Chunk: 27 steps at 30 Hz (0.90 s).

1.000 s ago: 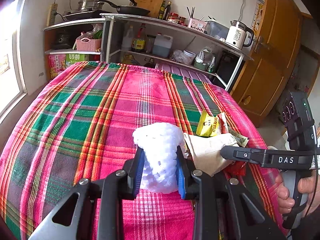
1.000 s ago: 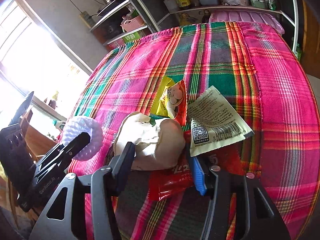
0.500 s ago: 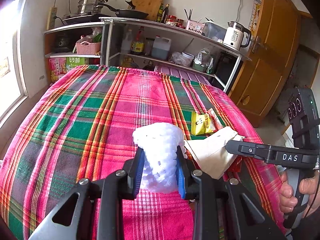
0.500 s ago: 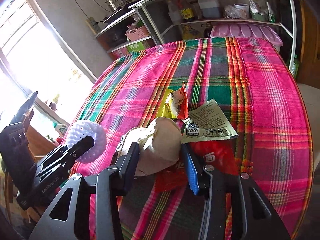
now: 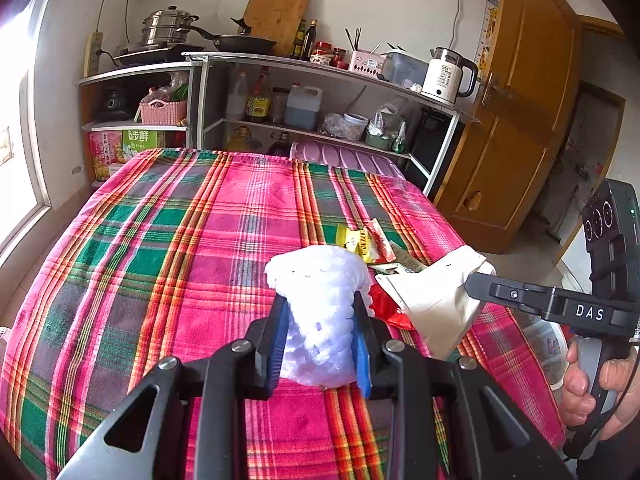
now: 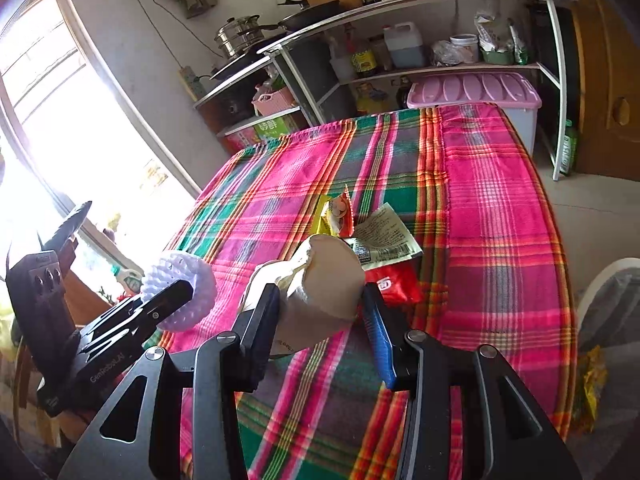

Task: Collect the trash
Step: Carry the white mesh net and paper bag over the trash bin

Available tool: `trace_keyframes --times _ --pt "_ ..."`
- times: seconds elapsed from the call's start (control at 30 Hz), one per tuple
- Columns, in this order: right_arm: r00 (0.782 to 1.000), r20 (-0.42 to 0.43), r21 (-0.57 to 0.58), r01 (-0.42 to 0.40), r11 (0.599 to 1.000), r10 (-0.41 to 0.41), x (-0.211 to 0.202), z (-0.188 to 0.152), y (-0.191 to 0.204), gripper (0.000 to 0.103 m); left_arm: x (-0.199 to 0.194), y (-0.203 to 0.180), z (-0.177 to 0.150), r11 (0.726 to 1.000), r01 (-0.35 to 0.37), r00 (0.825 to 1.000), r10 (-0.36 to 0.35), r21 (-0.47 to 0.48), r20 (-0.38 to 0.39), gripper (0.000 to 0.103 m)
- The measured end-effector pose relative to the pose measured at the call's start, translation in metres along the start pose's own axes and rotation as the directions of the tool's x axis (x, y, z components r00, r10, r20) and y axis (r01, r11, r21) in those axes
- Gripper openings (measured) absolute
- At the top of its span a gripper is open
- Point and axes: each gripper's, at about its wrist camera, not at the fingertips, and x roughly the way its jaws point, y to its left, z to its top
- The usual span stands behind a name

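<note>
My left gripper [image 5: 320,332] is shut on a white foam fruit net [image 5: 320,304] and holds it above the plaid tablecloth [image 5: 160,248]. My right gripper [image 6: 320,320] is shut on a crumpled beige paper bag [image 6: 320,284], lifted off the table; the bag also shows in the left wrist view [image 5: 436,300]. On the cloth lie a yellow snack packet [image 6: 334,216], a white printed wrapper [image 6: 384,236] and a red wrapper [image 6: 394,286]. The foam net also shows at the left of the right wrist view [image 6: 180,288].
Metal shelves [image 5: 320,92] with pots, bottles and a kettle [image 5: 444,76] stand behind the table. A lilac plastic box [image 6: 472,92] sits at the table's far end. A wooden door [image 5: 512,120] is at right. A white bin rim [image 6: 600,292] shows by the table's right edge.
Both grippers have risen and drawn back from the table. The paper bag has lifted off the wrapper pile, and the wrappers now lie farther below and ahead.
</note>
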Motion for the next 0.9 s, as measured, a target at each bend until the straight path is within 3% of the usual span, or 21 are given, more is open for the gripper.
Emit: trace_keyframes --times 0.47,0.9 --pt "0.985 0.130 0.072 0.108 0.992 -0.116 -0.085 -0.031 -0.037 0.043 -0.012 -0.077 -0.010 0.991 0.101 0.995 -0.101 0.087 -0.004 0.030" --pt "0.960 0.194 0.191 0.165 0.968 -0.202 -0.146 -0.060 -0.090 0.043 0.001 -0.152 -0.017 0.967 0.193 0.981 -0.187 0.168 -0.051 0.030"
